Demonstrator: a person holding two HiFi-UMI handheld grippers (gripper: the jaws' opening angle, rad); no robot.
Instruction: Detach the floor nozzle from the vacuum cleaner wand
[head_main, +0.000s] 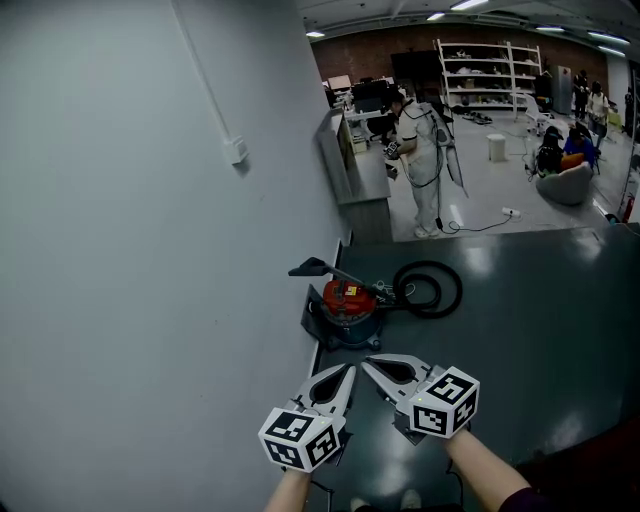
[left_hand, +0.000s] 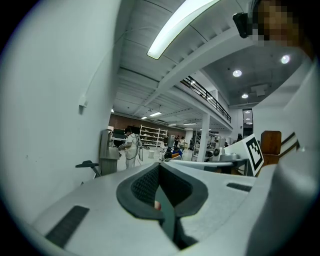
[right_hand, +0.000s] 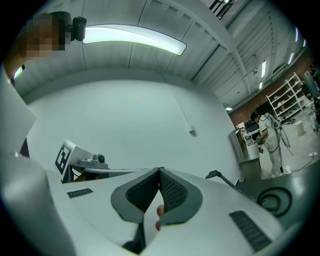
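Currently my left gripper has its jaws pressed together with nothing between them, and my right gripper is closed and empty in the same way. I hold the two side by side, low in the head view, with their tips close together and angled toward each other. Both point roughly level across the dark floor.

Just beyond the tips stands the vacuum cleaner, a red canister on a dark base, set close against the pale wall on my left. Neither gripper touches it. Its wand slants up and to the left from the canister. The floor nozzle sits on the wand's far end, beside the wall and clear of the floor. From my left gripper view the nozzle shows as a small dark shape at the wall's foot. The black hose lies coiled on the floor to the right of the canister.

Farther off, a person in white clothing stands by a grey counter, and white shelves line the back of the room.
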